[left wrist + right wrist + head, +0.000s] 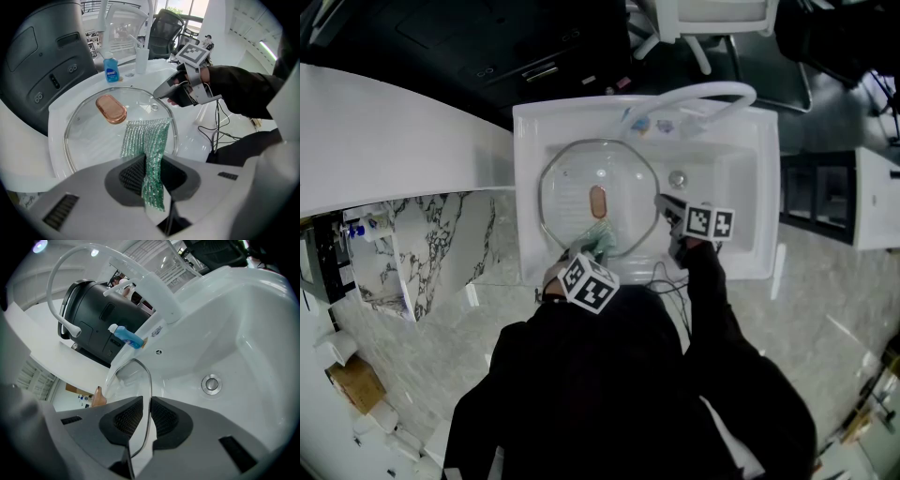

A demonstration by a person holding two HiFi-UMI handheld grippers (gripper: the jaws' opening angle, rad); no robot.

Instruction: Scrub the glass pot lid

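The round glass pot lid [598, 194] with a copper-coloured knob [598, 200] lies tilted over the left half of the white sink [741, 187]. My left gripper [591, 248] is shut on a green mesh scrubbing cloth [147, 140], whose free end rests on the lid's glass [93, 133] near its front rim. My right gripper [667, 214] is shut on the lid's metal rim [149, 394] at its right side, holding it edge-on in the right gripper view. The knob [111, 108] sits just beyond the cloth.
A blue soap bottle [110, 69] and a white tube [141, 58] stand on the sink's back ledge under the arched white faucet [712, 92]. The drain [211, 383] lies in the basin's right part. A white counter [384, 150] borders the left; cables [220, 126] trail at right.
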